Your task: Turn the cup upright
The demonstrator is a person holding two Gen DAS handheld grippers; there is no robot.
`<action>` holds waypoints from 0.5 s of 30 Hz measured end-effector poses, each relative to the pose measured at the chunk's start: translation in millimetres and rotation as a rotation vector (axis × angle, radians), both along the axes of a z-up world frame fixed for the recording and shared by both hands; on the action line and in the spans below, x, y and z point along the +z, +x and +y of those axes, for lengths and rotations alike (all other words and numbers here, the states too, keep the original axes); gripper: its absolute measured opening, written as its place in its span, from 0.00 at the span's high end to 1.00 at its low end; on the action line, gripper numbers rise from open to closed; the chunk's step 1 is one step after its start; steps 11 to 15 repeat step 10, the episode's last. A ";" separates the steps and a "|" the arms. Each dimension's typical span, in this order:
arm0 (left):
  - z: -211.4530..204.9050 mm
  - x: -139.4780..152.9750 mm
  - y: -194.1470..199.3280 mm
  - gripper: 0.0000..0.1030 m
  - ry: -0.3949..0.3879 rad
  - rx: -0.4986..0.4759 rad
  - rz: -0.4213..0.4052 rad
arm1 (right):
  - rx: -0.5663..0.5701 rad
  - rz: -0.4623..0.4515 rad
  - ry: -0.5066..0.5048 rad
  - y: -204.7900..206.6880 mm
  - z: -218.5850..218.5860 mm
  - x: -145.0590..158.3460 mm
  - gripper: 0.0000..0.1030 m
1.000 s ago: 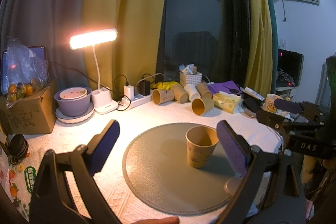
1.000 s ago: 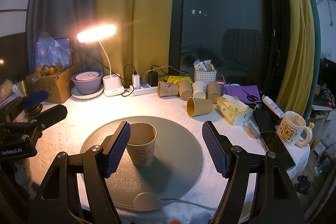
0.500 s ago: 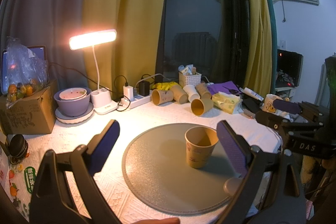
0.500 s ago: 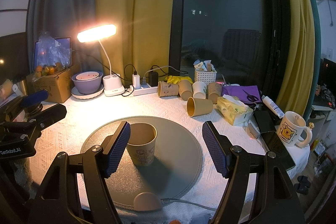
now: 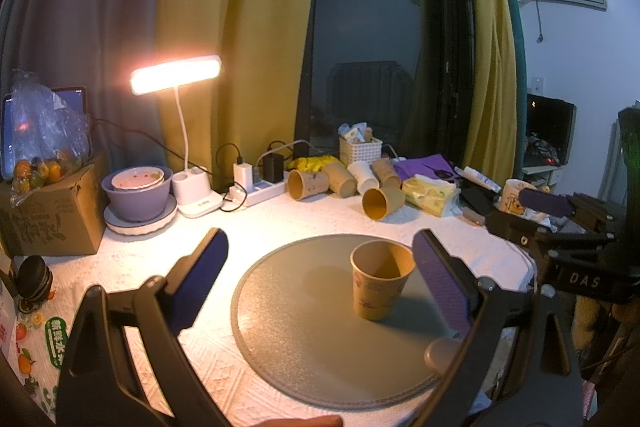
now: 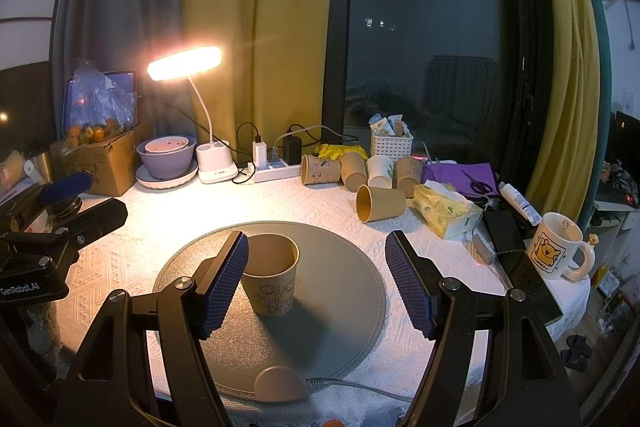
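Note:
A tan paper cup (image 5: 380, 279) stands upright, mouth up, on a round grey mat (image 5: 304, 343); it also shows in the right wrist view (image 6: 271, 279) on the mat (image 6: 340, 331). My left gripper (image 5: 320, 279) is open and empty, held back from the cup, which sits just inside its right finger. My right gripper (image 6: 316, 283) is open and empty, with the cup just right of its left finger (image 6: 224, 283). Each gripper shows at the edge of the other's view.
Several paper cups (image 6: 380, 203) lie or stand at the back with a white basket (image 6: 391, 143), a tissue pack (image 6: 444, 211), a power strip and a lit desk lamp (image 6: 184, 63). A purple bowl (image 5: 136, 195) and a cardboard box stand left. A mug (image 6: 556, 247) stands right.

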State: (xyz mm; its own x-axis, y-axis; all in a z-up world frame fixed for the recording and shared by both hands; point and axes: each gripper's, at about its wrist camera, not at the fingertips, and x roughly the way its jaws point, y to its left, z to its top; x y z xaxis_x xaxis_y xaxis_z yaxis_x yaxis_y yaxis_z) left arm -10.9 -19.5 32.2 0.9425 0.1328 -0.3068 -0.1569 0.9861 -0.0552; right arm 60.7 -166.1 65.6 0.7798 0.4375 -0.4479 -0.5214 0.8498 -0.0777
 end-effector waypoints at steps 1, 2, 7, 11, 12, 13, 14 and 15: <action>-0.3 0.1 0.1 0.09 0.000 -0.001 0.000 | 0.000 0.000 0.000 0.0 0.0 0.0 0.28; -0.4 0.0 0.0 0.09 0.000 0.000 0.001 | 0.000 0.000 0.000 0.0 0.0 0.0 0.28; -6.0 0.8 -0.3 0.09 -0.002 -0.014 -0.004 | 0.000 0.000 -0.001 -0.2 0.3 0.1 0.28; -9.7 1.3 -0.4 0.09 -0.013 -0.041 -0.013 | 0.001 0.001 -0.002 -1.0 0.1 -0.5 0.28; -9.7 1.3 -0.4 0.09 -0.013 -0.041 -0.013 | 0.001 0.001 -0.002 -1.0 0.1 -0.5 0.28; -9.7 1.3 -0.4 0.09 -0.013 -0.041 -0.013 | 0.001 0.001 -0.002 -1.0 0.1 -0.5 0.28; -9.7 1.3 -0.4 0.09 -0.013 -0.041 -0.013 | 0.001 0.001 -0.002 -1.0 0.1 -0.5 0.28; -9.7 1.3 -0.4 0.09 -0.013 -0.041 -0.013 | 0.001 0.001 -0.002 -1.0 0.1 -0.5 0.28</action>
